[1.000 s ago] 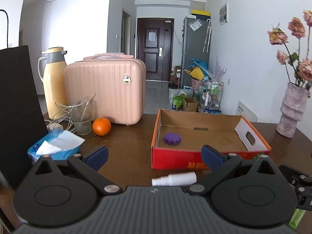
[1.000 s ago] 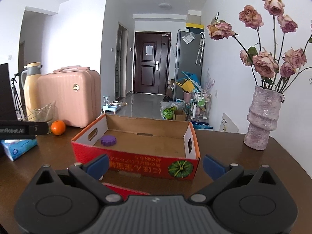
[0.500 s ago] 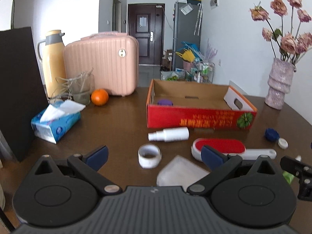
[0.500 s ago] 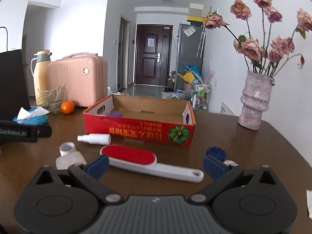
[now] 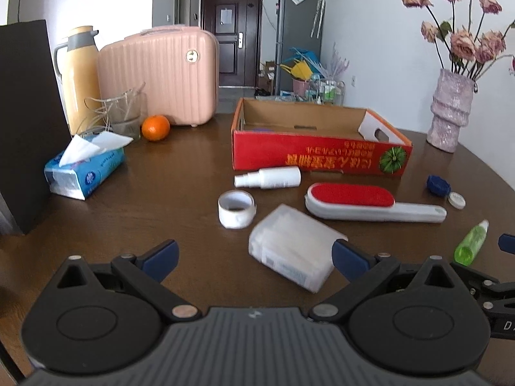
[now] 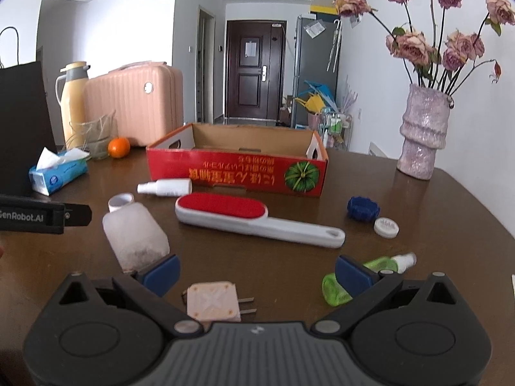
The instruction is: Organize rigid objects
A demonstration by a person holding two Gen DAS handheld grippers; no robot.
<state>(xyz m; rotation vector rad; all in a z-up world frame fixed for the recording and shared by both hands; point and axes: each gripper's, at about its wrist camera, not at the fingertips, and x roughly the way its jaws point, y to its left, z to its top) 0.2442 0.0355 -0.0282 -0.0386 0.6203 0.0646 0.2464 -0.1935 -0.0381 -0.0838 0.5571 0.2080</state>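
The red cardboard box (image 5: 322, 157) stands open mid-table. In front of it lie a white spray bottle (image 5: 267, 177), a tape roll (image 5: 236, 209), a red lint brush (image 5: 351, 201), a blue cap (image 5: 438, 185), a white cap (image 5: 457, 200) and a green bottle (image 5: 471, 243). My left gripper (image 5: 254, 257) is open, with a clear plastic case (image 5: 293, 251) just ahead by its right finger, untouched. My right gripper (image 6: 257, 273) is open above a beige plug adapter (image 6: 212, 300); the green bottle (image 6: 363, 276) lies by its right finger.
A pink suitcase (image 5: 161, 77), a yellow thermos (image 5: 80, 74), a glass jar (image 5: 124, 114), an orange (image 5: 155, 127) and a tissue pack (image 5: 85, 169) fill the back left. A black bag (image 5: 25, 122) stands at the left edge. A flower vase (image 6: 421, 132) stands back right.
Both grippers have drawn back from the box towards the near table edge. The loose items in front of the box now show; the purple piece inside the box is hidden.
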